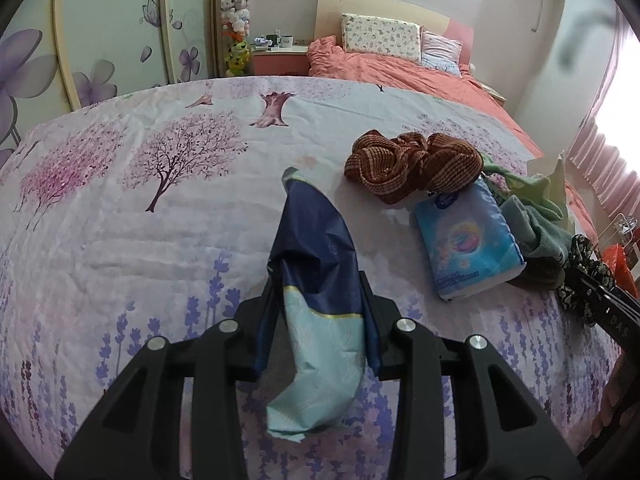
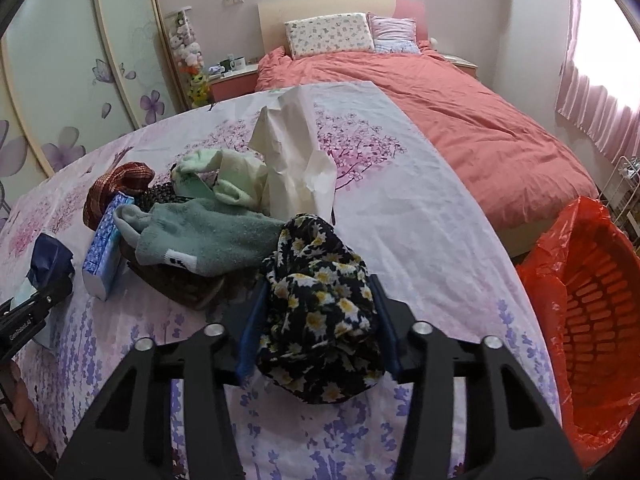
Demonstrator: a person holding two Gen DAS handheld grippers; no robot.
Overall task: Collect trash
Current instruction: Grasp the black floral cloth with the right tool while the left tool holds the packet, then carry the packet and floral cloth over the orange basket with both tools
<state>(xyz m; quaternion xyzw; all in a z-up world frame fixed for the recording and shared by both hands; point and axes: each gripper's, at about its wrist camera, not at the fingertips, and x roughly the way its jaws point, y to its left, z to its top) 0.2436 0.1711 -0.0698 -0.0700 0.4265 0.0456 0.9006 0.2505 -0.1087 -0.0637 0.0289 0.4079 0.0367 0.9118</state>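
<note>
Black linkage fills the bottom of both views. Left gripper (image 1: 320, 300) pinches a blue-and-teal wrapper (image 1: 316, 280), limp and crinkly, light as anything, at lower centre. Right gripper (image 2: 320, 308) is clamped on a floppy daisy-print cloth (image 2: 320, 312), bunched mid-frame, so grab it by the bulk. At lower right waits the basket (image 2: 600, 312) with its red liner, 1 short swing away.

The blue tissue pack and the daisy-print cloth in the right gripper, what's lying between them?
In the right wrist view, a grey-green sock lies between the blue tissue pack and the daisy-print cloth.
</note>
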